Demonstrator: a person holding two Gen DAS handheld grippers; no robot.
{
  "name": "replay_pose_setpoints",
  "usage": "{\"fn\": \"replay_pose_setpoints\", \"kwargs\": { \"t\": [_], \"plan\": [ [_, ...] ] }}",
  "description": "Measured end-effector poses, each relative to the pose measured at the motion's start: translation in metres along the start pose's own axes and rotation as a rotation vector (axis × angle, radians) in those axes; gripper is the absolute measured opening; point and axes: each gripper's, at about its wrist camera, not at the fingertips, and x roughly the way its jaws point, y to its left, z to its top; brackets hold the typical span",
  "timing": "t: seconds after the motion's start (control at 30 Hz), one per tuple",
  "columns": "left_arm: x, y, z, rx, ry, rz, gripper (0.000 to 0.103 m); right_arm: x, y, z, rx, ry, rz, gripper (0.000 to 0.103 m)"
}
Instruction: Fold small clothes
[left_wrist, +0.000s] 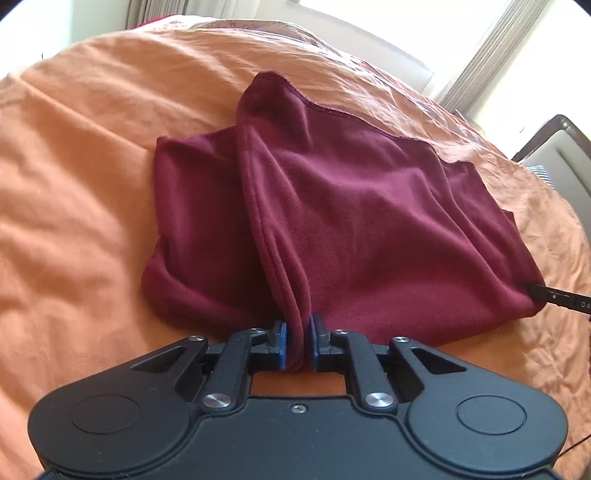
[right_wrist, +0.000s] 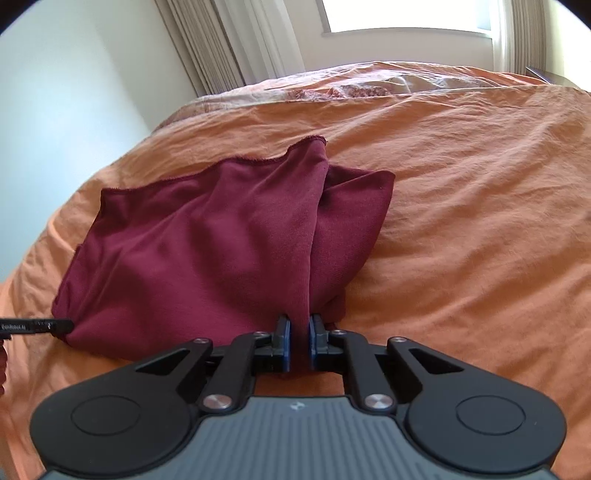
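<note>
Left wrist view: my left gripper (left_wrist: 298, 345) is pinching a bunched fold of the maroon garment (left_wrist: 351, 206) between its blue pads (left_wrist: 281, 343), the two fingers closed tight on the cloth at the garment's near edge. The garment is lying on the orange bedspread (left_wrist: 81, 155), draped in loose folds, with a raw stitched hem running along its far edge. One thick ridge of cloth is rising from my pads toward the far peak of the garment. At the right edge of this view the tip of my right gripper (left_wrist: 554, 297) is meeting the garment's near right corner.

Right wrist view: my right gripper (right_wrist: 299, 343) is likewise clamping a gathered fold of the same garment (right_wrist: 184, 236) between its blue pads (right_wrist: 284, 341), fingers pressed together on the cloth with only the fabric between them. The garment is spreading to the left and far side from this grip (a smaller flap is lying to the right of the central ridge). At the left edge my left gripper (right_wrist: 55, 325) is touching the garment's near left corner. The bedspread (right_wrist: 480, 206) is wrinkling all around the garment. Curtains (right_wrist: 229, 40) and a bright window (right_wrist: 402, 16) are standing beyond the far end of the bed.
</note>
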Motion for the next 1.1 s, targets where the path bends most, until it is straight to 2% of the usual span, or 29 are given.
{"fn": "replay_pose_setpoints", "kwargs": {
  "t": [0.13, 0.23, 0.33, 0.37, 0.4, 0.47, 0.53, 0.57, 0.6, 0.67, 0.73, 0.8, 0.83, 0.87, 0.93, 1.03, 1.1],
  "plan": [
    [0.003, 0.01, -0.006, -0.007, 0.024, -0.011, 0.013, 0.007, -0.006, -0.009, 0.011, 0.048, -0.021, 0.006],
    [0.015, 0.023, -0.003, -0.081, 0.058, -0.038, 0.013, 0.013, -0.003, -0.013, -0.013, 0.075, -0.035, 0.006],
    [0.015, 0.027, 0.006, -0.07, 0.084, -0.057, 0.017, 0.004, 0.0, -0.008, -0.013, 0.072, -0.042, 0.01],
    [0.012, 0.027, 0.008, -0.061, 0.089, -0.049, 0.023, -0.004, 0.002, -0.007, -0.027, 0.049, -0.07, 0.022],
    [0.006, 0.027, 0.011, -0.057, 0.086, -0.04, 0.027, -0.014, 0.005, -0.006, -0.045, 0.018, -0.101, 0.042],
    [-0.015, 0.024, 0.016, -0.034, 0.043, 0.006, 0.033, -0.037, 0.01, -0.003, -0.079, -0.059, -0.154, 0.057],
    [-0.04, 0.016, 0.02, 0.02, -0.017, 0.063, 0.051, -0.055, 0.021, 0.008, -0.117, -0.12, -0.152, 0.057],
    [-0.051, 0.011, 0.023, 0.045, -0.054, 0.095, 0.066, -0.059, 0.028, 0.015, -0.125, -0.146, -0.131, 0.058],
    [-0.059, 0.004, 0.027, 0.07, -0.103, 0.124, 0.073, -0.058, 0.034, 0.021, -0.124, -0.17, -0.097, 0.065],
    [-0.067, -0.011, 0.037, 0.087, -0.178, 0.141, 0.084, -0.04, 0.052, 0.033, -0.143, -0.171, -0.046, 0.071],
    [-0.066, -0.023, 0.042, 0.081, -0.237, 0.145, 0.088, -0.009, 0.069, 0.041, -0.166, -0.153, -0.041, 0.07],
    [-0.048, -0.036, 0.043, 0.095, -0.269, 0.128, 0.094, 0.021, 0.08, 0.042, -0.144, -0.122, 0.011, 0.062],
    [-0.034, -0.043, 0.043, 0.093, -0.259, 0.118, 0.094, 0.037, 0.085, 0.042, -0.12, -0.101, 0.043, 0.06],
    [-0.019, -0.049, 0.043, 0.098, -0.242, 0.099, 0.092, 0.049, 0.088, 0.039, -0.103, -0.085, 0.072, 0.053],
    [0.011, -0.062, 0.04, 0.146, -0.208, 0.075, 0.088, 0.068, 0.091, 0.036, -0.085, -0.069, 0.082, 0.048],
    [0.048, -0.062, 0.03, 0.214, -0.123, 0.136, 0.084, 0.084, 0.081, 0.036, -0.08, -0.052, 0.022, 0.035],
    [0.053, -0.045, 0.024, 0.219, -0.097, 0.167, 0.08, 0.083, 0.062, 0.042, -0.054, -0.056, -0.021, 0.027]
  ]
}}
